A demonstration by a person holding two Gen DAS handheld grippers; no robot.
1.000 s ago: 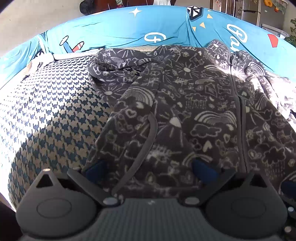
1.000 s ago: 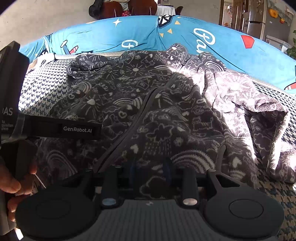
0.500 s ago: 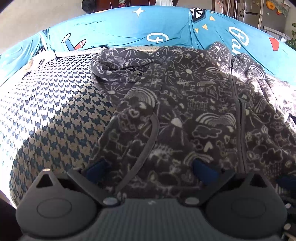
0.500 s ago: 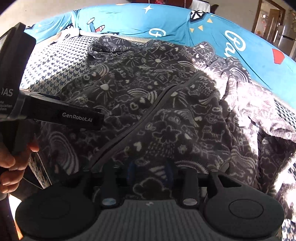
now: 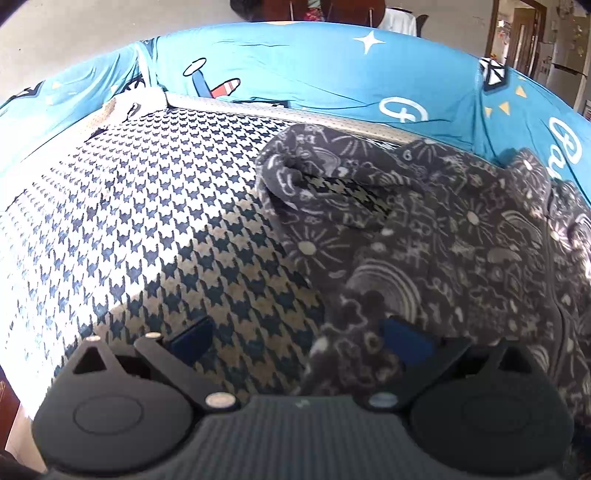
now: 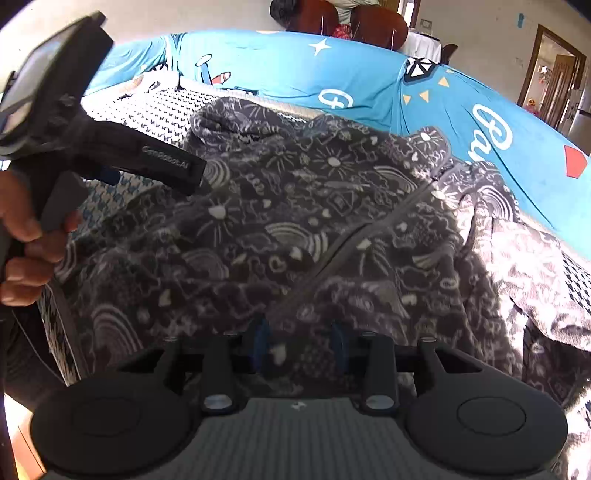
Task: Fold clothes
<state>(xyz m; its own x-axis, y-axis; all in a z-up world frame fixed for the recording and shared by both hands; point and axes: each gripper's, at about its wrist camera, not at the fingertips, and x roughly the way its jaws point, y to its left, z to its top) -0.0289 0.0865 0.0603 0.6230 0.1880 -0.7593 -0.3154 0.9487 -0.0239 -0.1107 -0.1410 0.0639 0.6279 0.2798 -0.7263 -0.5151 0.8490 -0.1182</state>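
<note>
A dark grey fleece jacket (image 5: 461, 236) with white doodle print lies spread on a houndstooth bed cover (image 5: 147, 229), its zip (image 6: 373, 229) running diagonally. My left gripper (image 5: 299, 339) is open wide at the jacket's left edge. One blue pad (image 5: 192, 338) hovers over bare cover and the other (image 5: 406, 343) over the fleece. My right gripper (image 6: 299, 347) sits at the jacket's near hem with its blue pads (image 6: 260, 347) close together and fleece bunched between them. A person's hand (image 6: 26, 236) holds the left gripper in the right wrist view.
A blue cartoon-print sheet (image 5: 332, 74) rises behind the cover like a back wall. The jacket's right half (image 6: 535, 266) lies rumpled in sunlight. The bed's near left edge (image 6: 55, 332) drops off below the hand. Chairs (image 6: 332, 18) and a doorway stand far behind.
My left gripper has swung left, from over the jacket's middle to its left edge and the bare cover. My right gripper has rolled and its pads stand slightly wider apart.
</note>
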